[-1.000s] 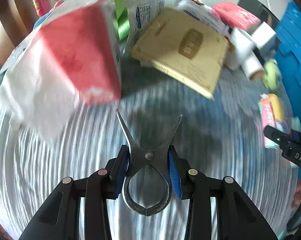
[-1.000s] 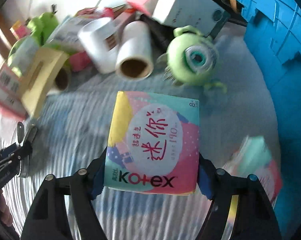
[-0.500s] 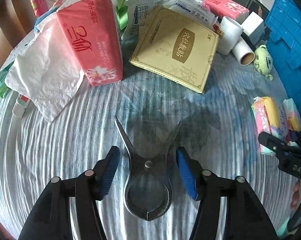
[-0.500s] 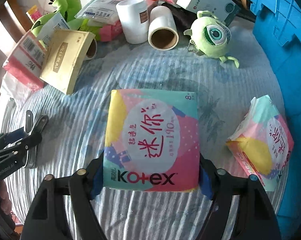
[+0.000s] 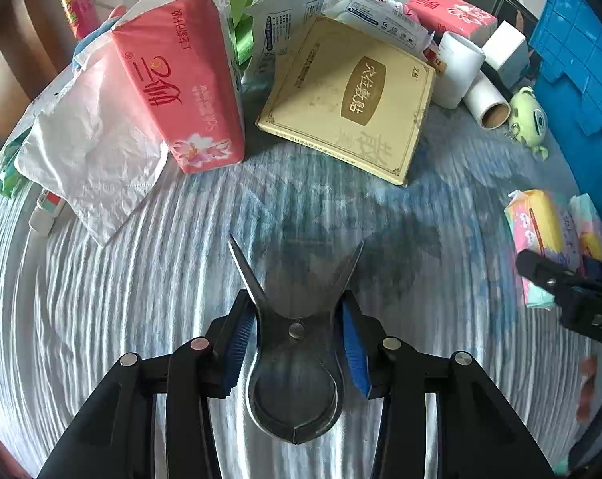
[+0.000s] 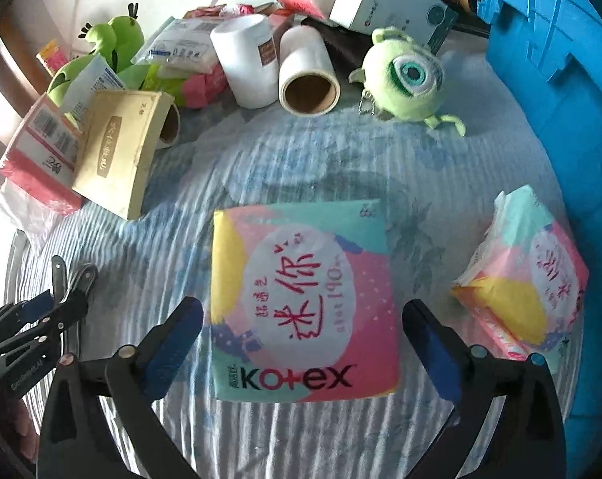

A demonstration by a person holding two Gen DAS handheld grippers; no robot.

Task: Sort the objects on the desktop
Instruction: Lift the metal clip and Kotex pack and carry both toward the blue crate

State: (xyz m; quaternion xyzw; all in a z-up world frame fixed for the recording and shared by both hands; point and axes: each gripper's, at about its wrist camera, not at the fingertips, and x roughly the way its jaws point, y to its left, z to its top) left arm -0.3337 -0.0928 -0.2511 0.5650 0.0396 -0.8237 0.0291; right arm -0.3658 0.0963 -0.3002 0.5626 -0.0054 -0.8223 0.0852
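A steel spring clip (image 5: 297, 379) sits between the blue pads of my left gripper (image 5: 297, 319), its two prongs pointing away over the striped tablecloth (image 5: 141, 299). The jaws are closing and the pads press on the clip's sides. In the right wrist view a colourful Kotex pack (image 6: 301, 247) lies flat on the cloth between the fingers of my right gripper (image 6: 302, 311). Its jaws are opening and both pads stand clear of the pack. The left gripper (image 6: 57, 299) with the clip shows at the lower left of that view.
A second Kotex pack (image 6: 532, 275) lies to the right beside a blue crate (image 6: 560, 80). At the back are a green one-eyed plush (image 6: 404, 80), two white rolls (image 6: 308, 76), a yellow box (image 5: 348, 95), a pink tissue pack (image 5: 181, 92) and crumpled tissue (image 5: 89, 151).
The left jaws let go of the clip half a second ago, then closed on it again. The right jaws spread away from the Kotex pack, which now lies free on the cloth.
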